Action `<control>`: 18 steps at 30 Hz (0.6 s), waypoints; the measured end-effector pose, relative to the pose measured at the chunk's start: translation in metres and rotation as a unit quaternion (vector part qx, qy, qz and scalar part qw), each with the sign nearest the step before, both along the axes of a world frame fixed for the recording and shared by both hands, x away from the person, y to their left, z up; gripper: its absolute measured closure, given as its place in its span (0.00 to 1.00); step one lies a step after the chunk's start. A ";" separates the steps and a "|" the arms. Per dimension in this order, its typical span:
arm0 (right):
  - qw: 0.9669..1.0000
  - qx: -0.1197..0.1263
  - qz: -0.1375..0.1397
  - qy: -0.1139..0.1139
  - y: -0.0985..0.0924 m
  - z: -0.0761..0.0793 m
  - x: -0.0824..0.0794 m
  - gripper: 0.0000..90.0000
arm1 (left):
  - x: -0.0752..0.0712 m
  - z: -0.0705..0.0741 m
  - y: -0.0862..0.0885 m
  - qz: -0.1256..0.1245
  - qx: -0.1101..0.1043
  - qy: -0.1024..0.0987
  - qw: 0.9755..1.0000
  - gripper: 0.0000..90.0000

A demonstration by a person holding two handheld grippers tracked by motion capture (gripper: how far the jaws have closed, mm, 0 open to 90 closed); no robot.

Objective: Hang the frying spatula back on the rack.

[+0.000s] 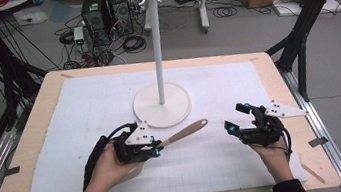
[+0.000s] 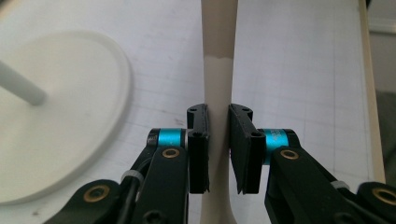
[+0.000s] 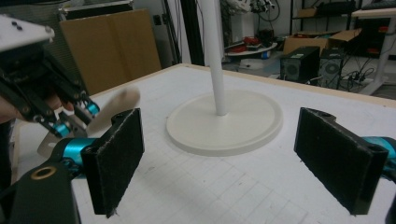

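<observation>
Your left tool [image 1: 156,150] is clenched on the spatula [image 1: 184,134], pads pinching the pale handle mid-length. The spatula is off the bench [image 1: 266,70], angled up to the right, its tan end just in front of the white stand's base [image 1: 163,111]. Your right tool [image 1: 239,119] is released, jaws wide with nothing between them, hovering over the mat [image 1: 90,112].

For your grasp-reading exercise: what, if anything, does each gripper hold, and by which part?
The left gripper is shut on a spatula, clamping its pale handle partway along, below the tan end. The right gripper holds nothing; its jaws stand wide apart.
</observation>
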State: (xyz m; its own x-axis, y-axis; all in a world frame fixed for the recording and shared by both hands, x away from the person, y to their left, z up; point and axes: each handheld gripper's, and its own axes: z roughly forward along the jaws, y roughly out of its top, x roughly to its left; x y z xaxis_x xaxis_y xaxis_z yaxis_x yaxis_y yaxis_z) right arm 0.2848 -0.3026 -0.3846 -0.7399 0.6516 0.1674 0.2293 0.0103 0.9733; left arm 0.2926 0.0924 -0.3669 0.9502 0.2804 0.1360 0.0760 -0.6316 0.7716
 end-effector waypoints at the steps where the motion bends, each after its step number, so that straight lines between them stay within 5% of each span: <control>1: 1.000 0.000 0.001 0.003 0.001 0.001 -0.001 0.17 | -0.001 0.003 0.002 0.007 -0.011 -0.007 1.000 0.86; 5: 1.000 -0.009 0.010 -0.003 0.008 0.002 -0.001 0.17 | -0.005 0.009 0.007 0.028 -0.040 -0.026 0.998 0.86; 10: 1.000 -0.010 0.019 0.000 0.015 0.004 -0.002 0.17 | -0.014 0.014 0.012 0.057 -0.096 -0.062 0.992 0.86; 18: 0.999 -0.016 0.034 -0.008 0.031 0.013 -0.007 0.17 | -0.020 0.020 0.016 0.079 -0.158 -0.065 0.982 0.86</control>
